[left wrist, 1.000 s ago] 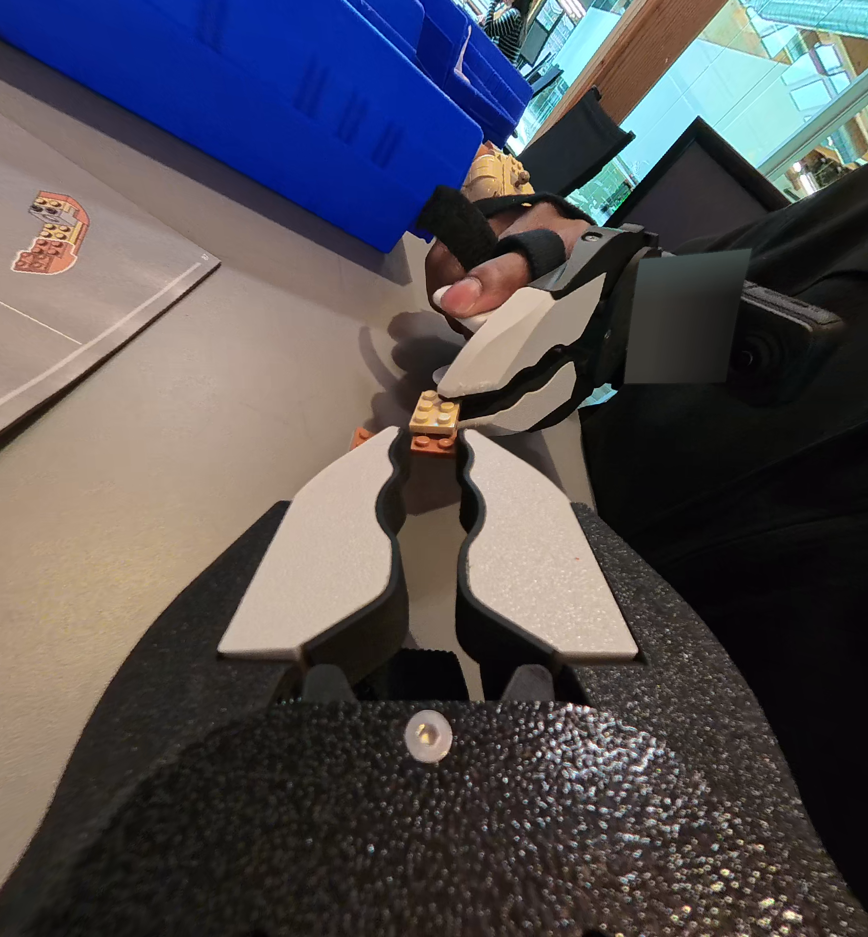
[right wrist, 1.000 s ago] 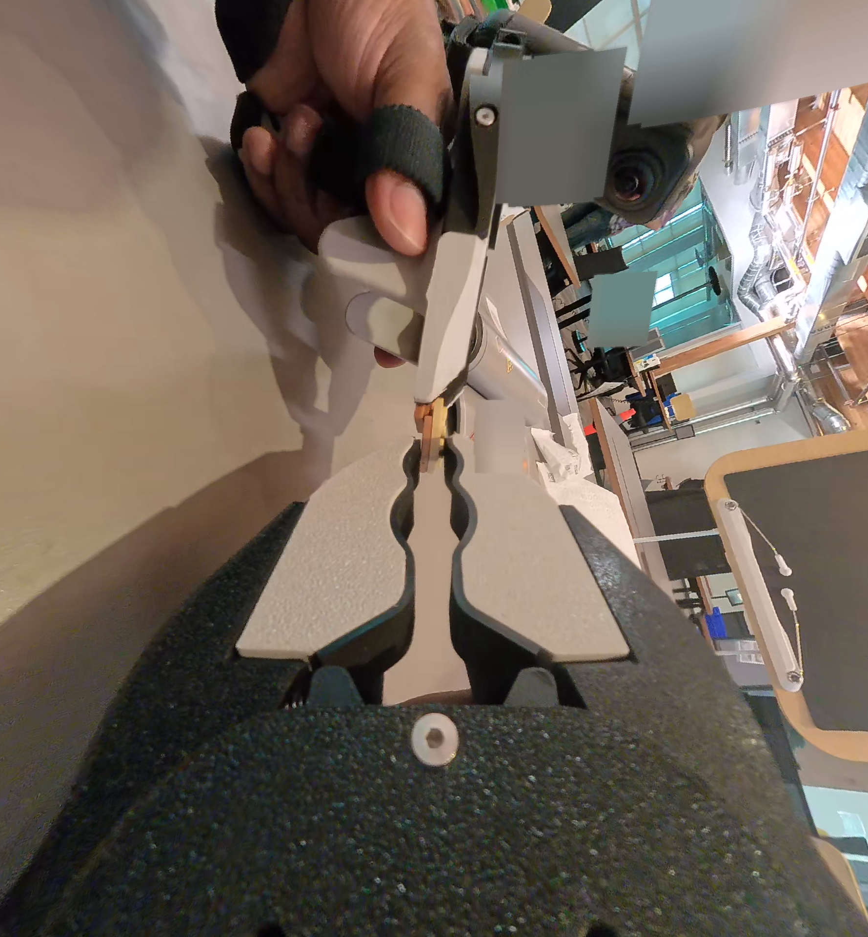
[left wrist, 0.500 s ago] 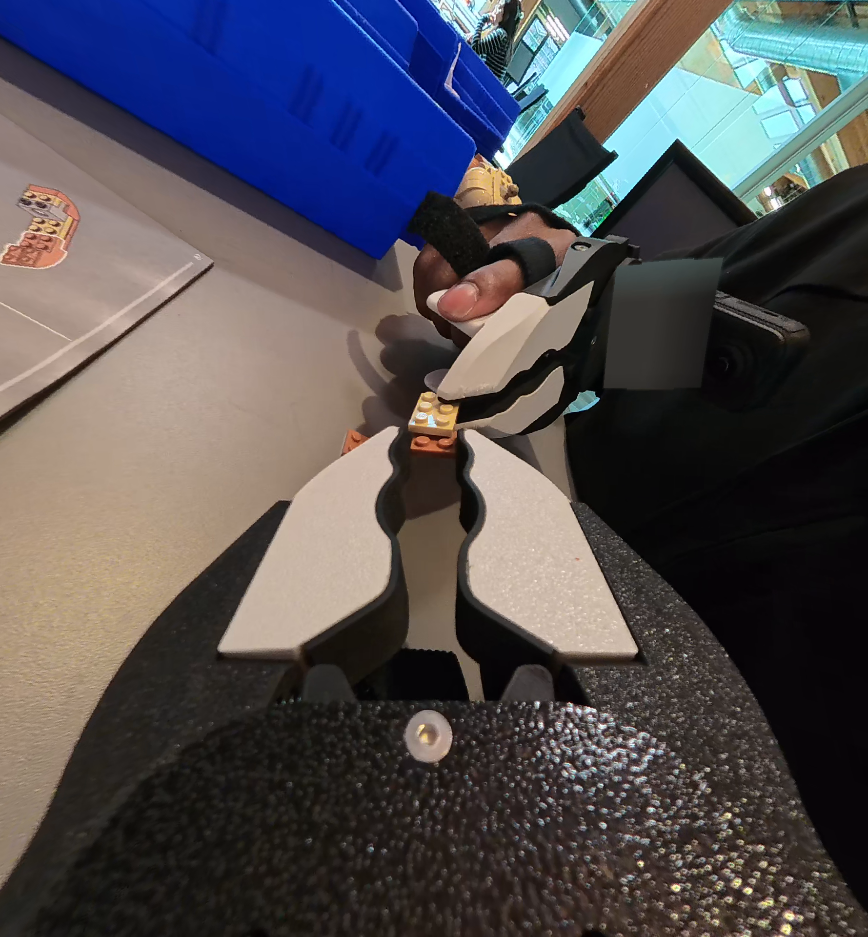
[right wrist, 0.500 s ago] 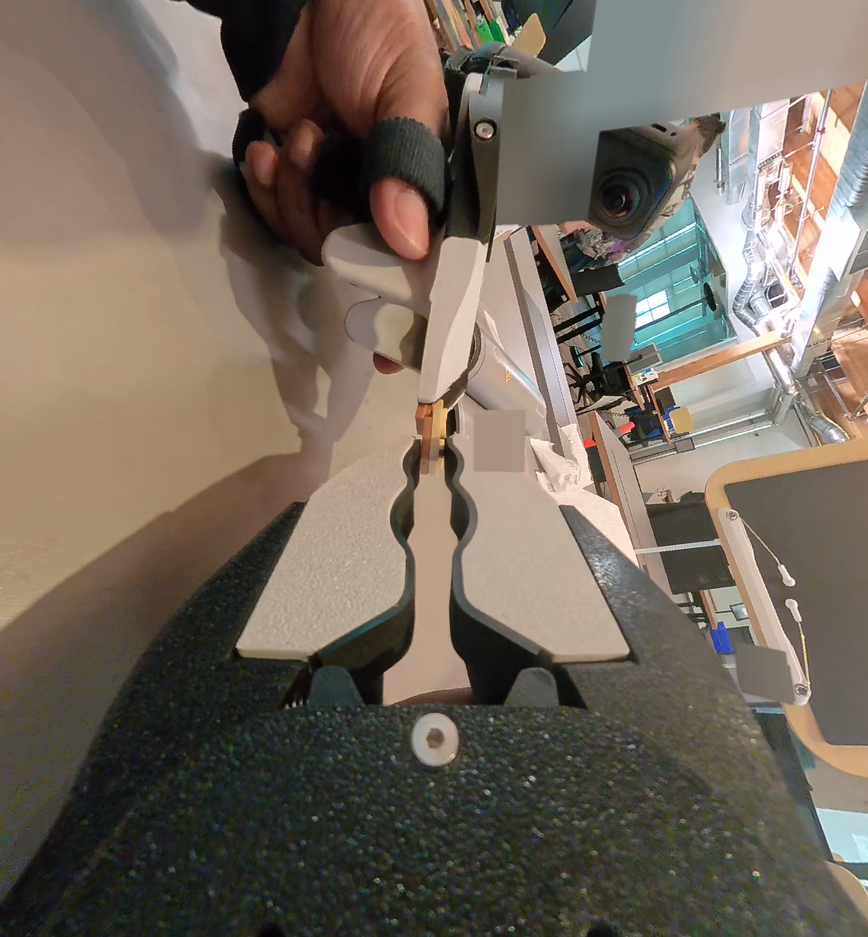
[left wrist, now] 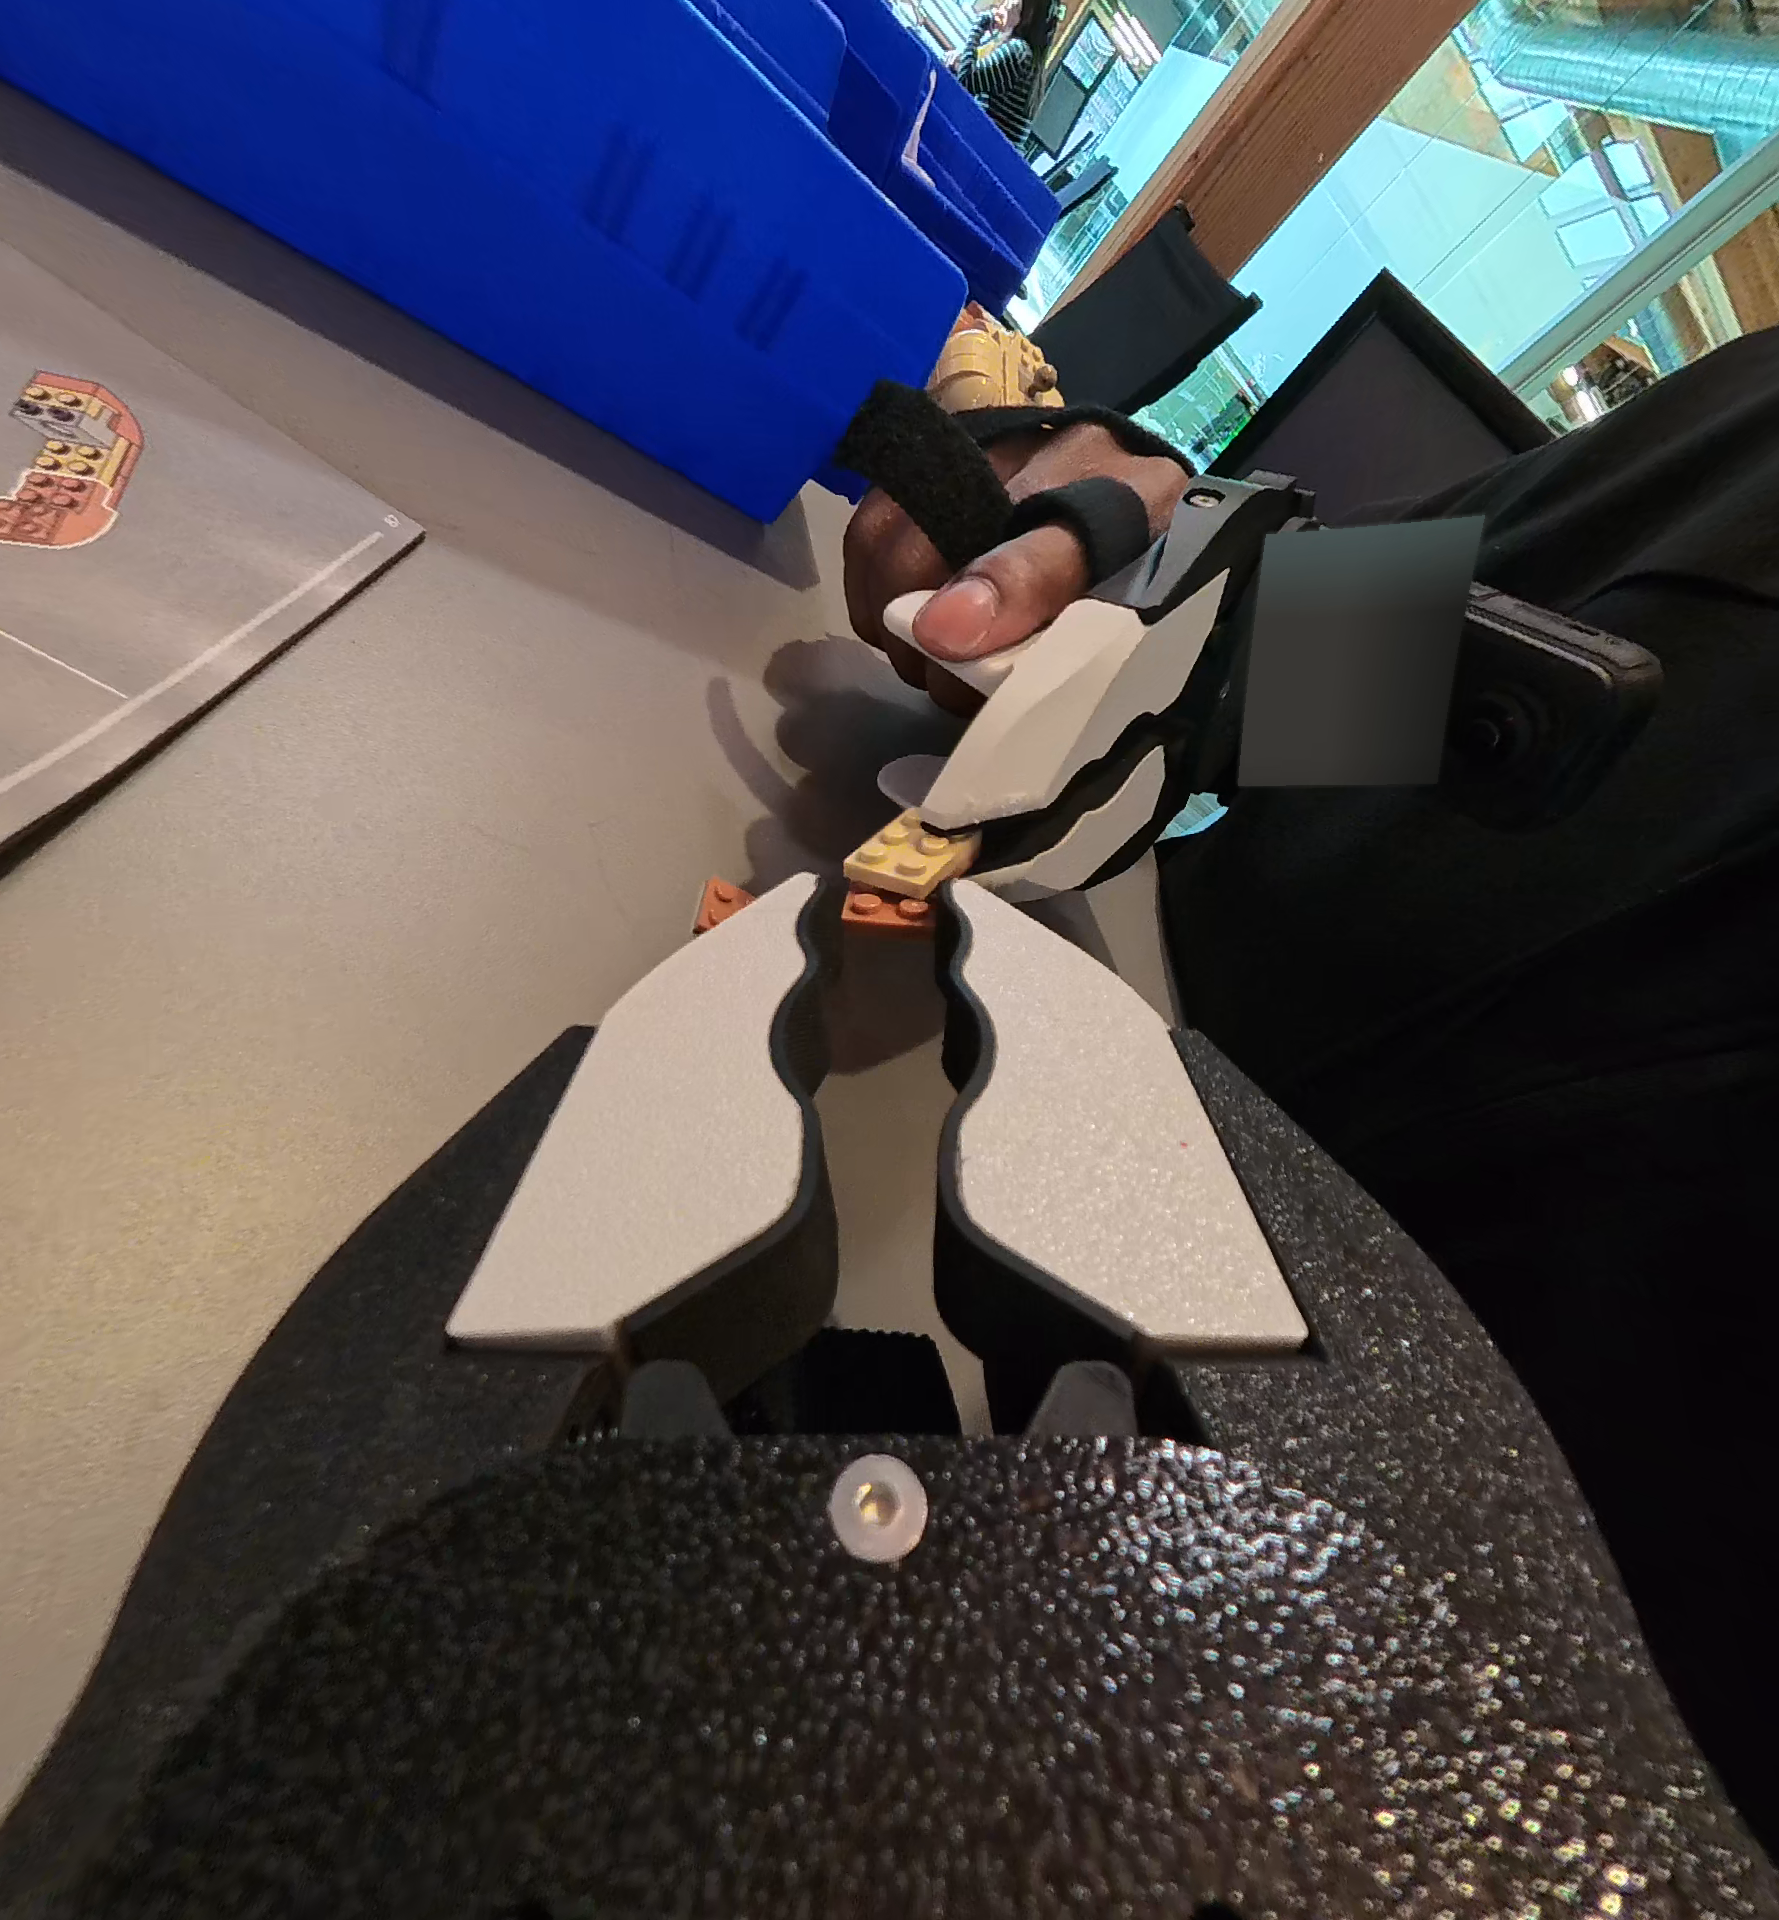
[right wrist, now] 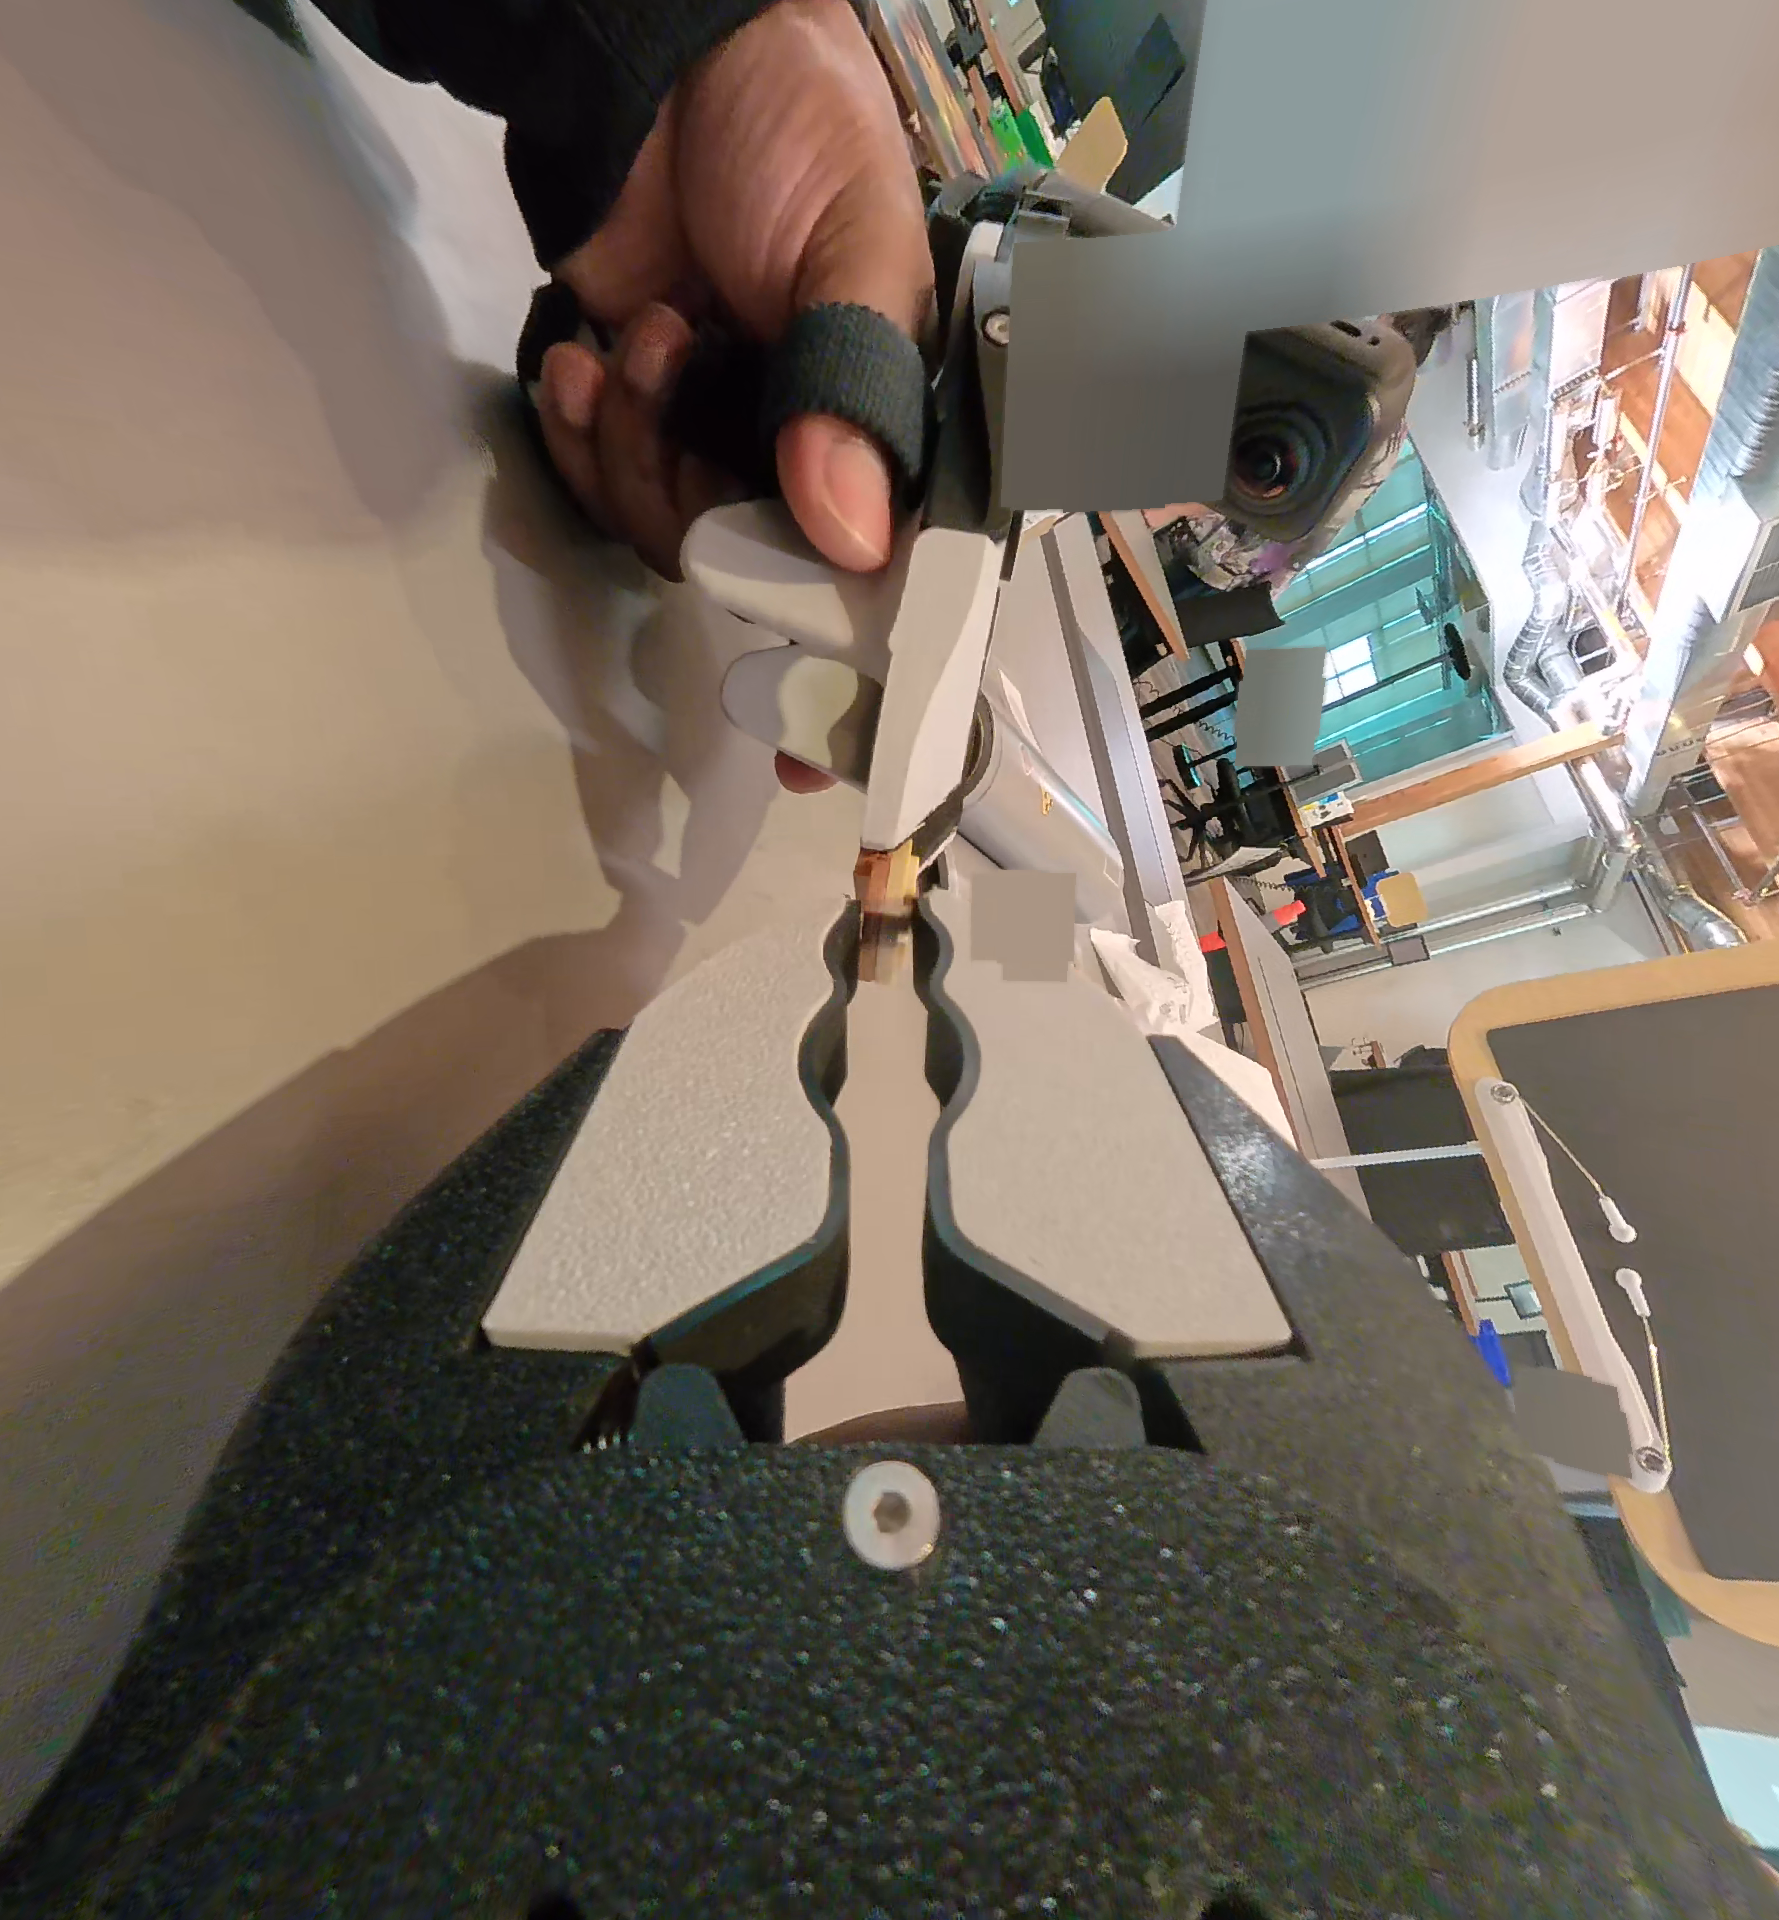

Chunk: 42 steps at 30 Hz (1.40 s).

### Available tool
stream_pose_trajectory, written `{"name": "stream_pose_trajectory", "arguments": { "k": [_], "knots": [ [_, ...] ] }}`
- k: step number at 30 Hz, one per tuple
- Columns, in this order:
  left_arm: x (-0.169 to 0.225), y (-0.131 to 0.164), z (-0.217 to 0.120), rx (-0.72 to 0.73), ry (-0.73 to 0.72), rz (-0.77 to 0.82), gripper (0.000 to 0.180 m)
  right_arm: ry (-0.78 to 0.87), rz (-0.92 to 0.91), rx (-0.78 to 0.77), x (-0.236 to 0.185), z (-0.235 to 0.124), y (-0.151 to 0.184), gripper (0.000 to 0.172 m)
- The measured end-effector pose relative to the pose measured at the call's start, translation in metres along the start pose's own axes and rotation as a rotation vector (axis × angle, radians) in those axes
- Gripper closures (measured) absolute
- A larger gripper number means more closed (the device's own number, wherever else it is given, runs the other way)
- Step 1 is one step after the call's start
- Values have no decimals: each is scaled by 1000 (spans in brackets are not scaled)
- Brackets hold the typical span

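Tan plate point(left wrist: 906, 854) sits pinched in the right gripper point(left wrist: 952, 836), stacked on the brown plate point(left wrist: 890, 911) clamped by the left gripper point(left wrist: 883, 906); another brown piece point(left wrist: 719, 902) lies just left of it.

Tan studded plate point(left wrist: 906, 854) over reddish-brown studded plate point(left wrist: 887, 910); second reddish-brown plate point(left wrist: 719, 902) on grey tabletop point(left wrist: 293, 987). Left gripper point(left wrist: 883, 902): light grey speckled fingers point(left wrist: 698, 1091), black ribbed pads, black pebbled body. Right gripper point(left wrist: 952, 831): white-grey fingers edged black. Bins point(left wrist: 552, 187) saturated blue. Instruction sheet point(left wrist: 85, 582) grey, thin white lines, orange-and-tan brick drawing. Finger straps point(left wrist: 926, 478) black. Board point(right wrist: 1695, 1299) dark grey, light wood rim.
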<state>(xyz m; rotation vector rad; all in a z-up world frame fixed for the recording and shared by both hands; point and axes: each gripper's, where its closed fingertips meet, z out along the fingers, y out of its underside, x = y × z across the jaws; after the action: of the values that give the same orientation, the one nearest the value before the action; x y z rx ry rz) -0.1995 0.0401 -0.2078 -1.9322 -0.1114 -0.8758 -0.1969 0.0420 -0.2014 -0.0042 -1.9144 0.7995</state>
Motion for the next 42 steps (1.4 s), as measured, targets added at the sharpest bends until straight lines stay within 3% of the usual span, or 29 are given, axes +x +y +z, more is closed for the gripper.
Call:
{"name": "stream_pose_trajectory", "arguments": {
  "k": [16, 27, 42],
  "knots": [
    [8, 6, 4, -38, 43, 14, 164, -42, 14, 68, -6, 0, -6, 158],
    [31, -12, 0, 89, 238, -100, 164, 28, 110, 213, 13, -9, -23, 162],
    [24, -13, 2, 88, 142, -20, 164, 11, 127, 146, 13, -6, -17, 162]
  ]
}}
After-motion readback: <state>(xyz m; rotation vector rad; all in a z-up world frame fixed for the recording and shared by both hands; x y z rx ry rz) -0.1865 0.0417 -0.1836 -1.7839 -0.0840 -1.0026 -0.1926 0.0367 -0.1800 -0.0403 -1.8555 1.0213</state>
